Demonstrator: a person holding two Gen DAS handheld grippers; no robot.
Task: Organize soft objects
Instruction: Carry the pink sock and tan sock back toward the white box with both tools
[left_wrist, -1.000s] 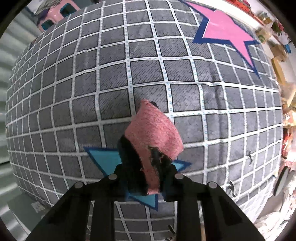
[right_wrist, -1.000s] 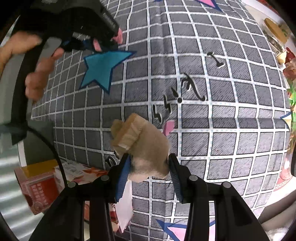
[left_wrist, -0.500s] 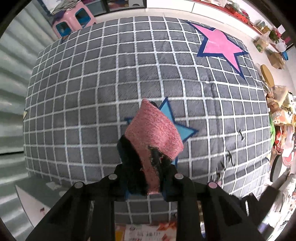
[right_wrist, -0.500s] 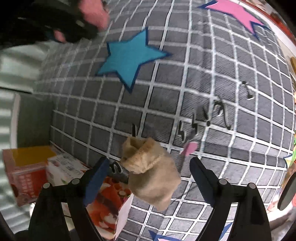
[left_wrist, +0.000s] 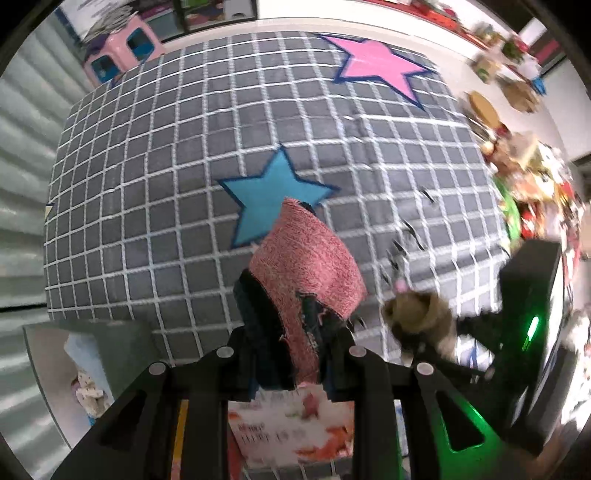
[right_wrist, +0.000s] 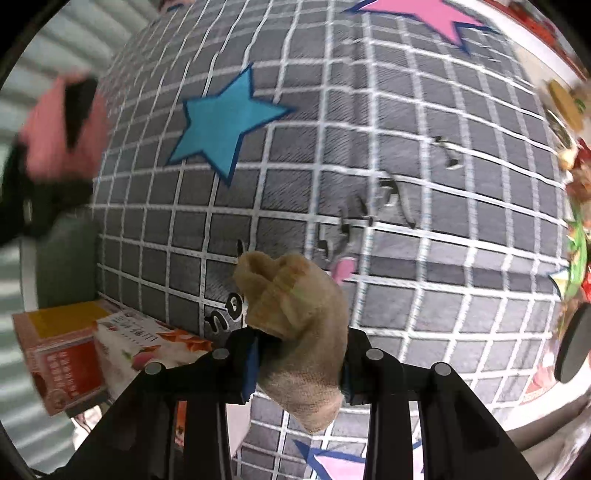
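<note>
1. Blanket (left_wrist: 155, 192), grey with a white grid and a blue star (right_wrist: 221, 125), spreads below both grippers.
2. Left gripper (left_wrist: 291, 354) is clamped on a pink sock (left_wrist: 306, 266), held above the blanket's near edge.
3. Right gripper (right_wrist: 299, 362) pinches a tan sock (right_wrist: 295, 317) over that edge.

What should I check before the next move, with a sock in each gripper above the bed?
1. Left gripper shut on the pink sock: ok.
2. Right gripper shut on the tan sock: ok.
3. Both socks lifted off the checked bedspread: ok.
4. Grippers apart, not touching: ok in the left view, where the right one shows to the side.
5. Where the socks should go: cannot tell; no bin or pile is clearly in view.
6. Boxes at the bed's near edge out of the way: cannot tell.
</note>
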